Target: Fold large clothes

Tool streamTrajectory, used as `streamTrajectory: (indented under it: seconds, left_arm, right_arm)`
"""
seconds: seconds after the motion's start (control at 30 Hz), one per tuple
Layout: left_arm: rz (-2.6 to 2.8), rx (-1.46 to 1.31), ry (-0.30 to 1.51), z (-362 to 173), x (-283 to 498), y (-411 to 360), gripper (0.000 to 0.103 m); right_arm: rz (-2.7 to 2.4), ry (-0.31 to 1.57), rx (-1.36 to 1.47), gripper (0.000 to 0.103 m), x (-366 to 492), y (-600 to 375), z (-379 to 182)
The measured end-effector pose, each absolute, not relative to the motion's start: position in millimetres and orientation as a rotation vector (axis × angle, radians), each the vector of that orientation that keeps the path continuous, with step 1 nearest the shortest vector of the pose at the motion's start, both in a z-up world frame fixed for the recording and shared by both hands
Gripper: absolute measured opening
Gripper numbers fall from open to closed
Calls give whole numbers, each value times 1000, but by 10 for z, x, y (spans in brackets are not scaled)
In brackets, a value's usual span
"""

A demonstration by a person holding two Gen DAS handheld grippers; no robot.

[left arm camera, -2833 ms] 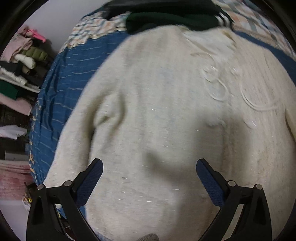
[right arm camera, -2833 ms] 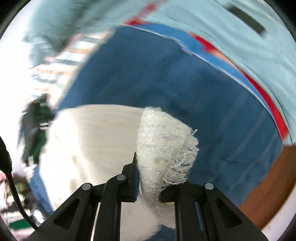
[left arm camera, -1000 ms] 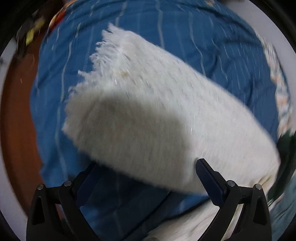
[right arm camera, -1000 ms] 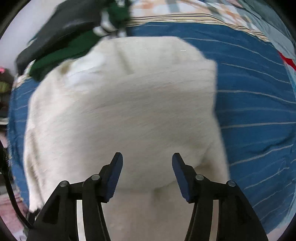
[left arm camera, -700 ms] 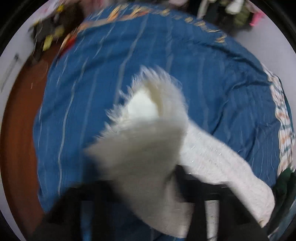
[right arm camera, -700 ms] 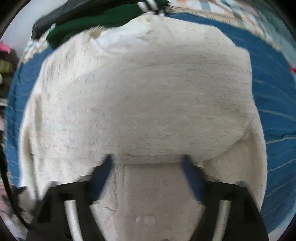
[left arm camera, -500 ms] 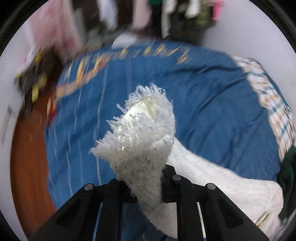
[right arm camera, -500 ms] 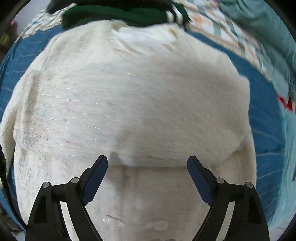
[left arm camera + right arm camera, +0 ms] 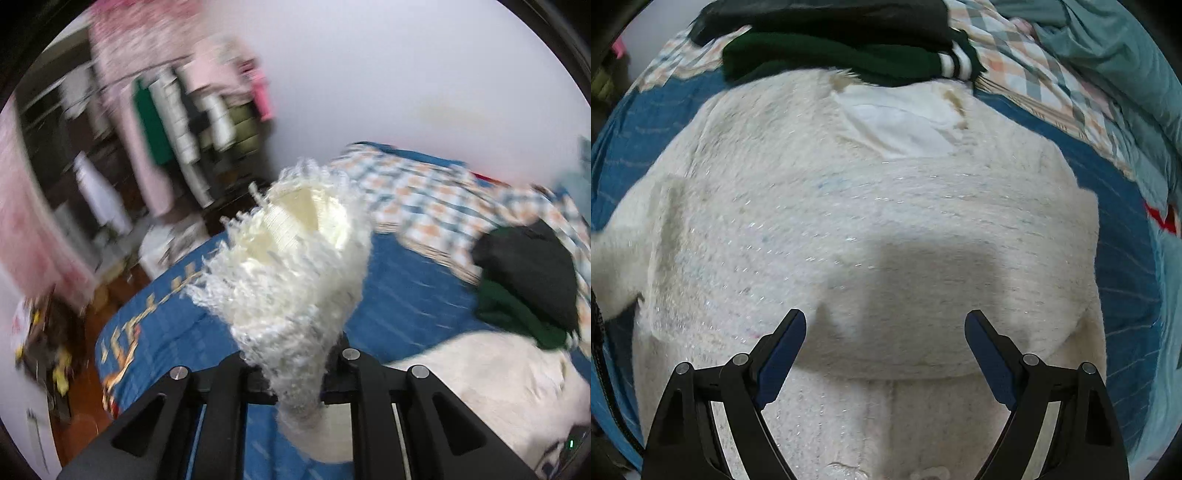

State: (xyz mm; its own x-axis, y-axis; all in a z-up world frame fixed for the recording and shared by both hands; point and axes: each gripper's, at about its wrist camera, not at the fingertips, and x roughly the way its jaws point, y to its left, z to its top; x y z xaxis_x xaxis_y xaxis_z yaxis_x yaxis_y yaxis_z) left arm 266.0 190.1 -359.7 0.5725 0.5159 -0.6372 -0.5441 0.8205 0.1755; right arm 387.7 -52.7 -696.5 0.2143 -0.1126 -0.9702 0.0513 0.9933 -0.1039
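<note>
Since a second ago the left gripper (image 9: pixel 295 380) is no longer hovering spread over the sleeve; it is now lifting that sleeve off the bed, while the right gripper (image 9: pixel 885 332), which was clamping the other cuff earlier, is now hanging free over the garment.

Largest in view, the blue striped bedspread (image 9: pixel 1123 206) is carrying everything, with a checked quilt (image 9: pixel 1034 55) lying at its far end. The cream sweater (image 9: pixel 871 206) is lying spread across the middle of the bed, its right sleeve already folded across the chest and its collar touching a pile of dark green and black clothes (image 9: pixel 849 55). The fringed cuff (image 9: pixel 295 258) of the left sleeve is standing up out of the left gripper's closed jaws, well above the bedspread. The right gripper's jaws are standing wide apart and holding nothing, just above the folded sleeve.

The risks, as I judge them: the left gripper is pinching only the loose, fluffy end of the cuff, so a quick swing could be pulling the knit out of the jaws or stretching the fringe. Dragging the sleeve instead of lifting it could be tugging the body sideways and undoing the fold already lying across the chest. Carrying it too far toward the collar could be snagging the dark pile.
</note>
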Motion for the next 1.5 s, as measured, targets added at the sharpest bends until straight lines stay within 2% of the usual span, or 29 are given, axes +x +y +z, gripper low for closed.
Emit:
streamTrajectory:
  seconds: [0.23,0.47,0.6,0.63,0.67,0.7,0.73,0.77,0.93,1.13,1.27,1.43,1.47,1.5]
  left_arm:
    - [252,-12,861,-3783,3148,372,9]
    - [-61,31,1081,-4580,3435,-1307,10]
    - [-98,102,1196,-5043,3504,-1884,15]
    - [-96,124,1205,-5103,3505,-1960,22]
    - [-103,122,1213,-5135,3511,-1978,37]
    - [-119,105,1228,-5152,3526,-2017,48]
    - [-139,73,1237,-5137,3537,-2026,69]
    - [-149,47,1230,-5110,3534,-2023,78]
    - [-164,-38,1201,-4773,3415,-1863,79]
    - [11,-155,1164,-4278,3133,-996,79]
    - [226,-114,1164,-4317,2978,-269,79]
    - [401,-94,1202,-4611,3005,423,79]
    - [418,-98,1197,-4621,3010,520,79]
    - [431,-104,1190,-4625,3024,597,79]
  right_arm:
    - [-215,1350,87,89,3928,-1423,-6857]
    - [-359,1377,169,89,3767,-2567,-6870]
    - [-399,1405,226,89,3617,-3162,-6899]
    - [-395,1411,243,89,3584,-3286,-6906]
    - [-379,1417,273,89,3541,-3431,-6907]
    - [-364,1419,300,89,3516,-3521,-6903]
    - [-340,1421,340,89,3483,-3627,-6894]
    - [-321,1424,366,89,3462,-3693,-6894]
    - [-251,1410,510,89,3358,-3982,-6771]
    - [-119,1362,715,89,3443,-4046,-6500]
    - [73,1366,769,89,3713,-3640,-6508]
    - [204,1456,741,89,4176,-2996,-6911]
    - [211,1504,732,86,4261,-2853,-7067]
    - [236,1534,731,60,4312,-2740,-7168]
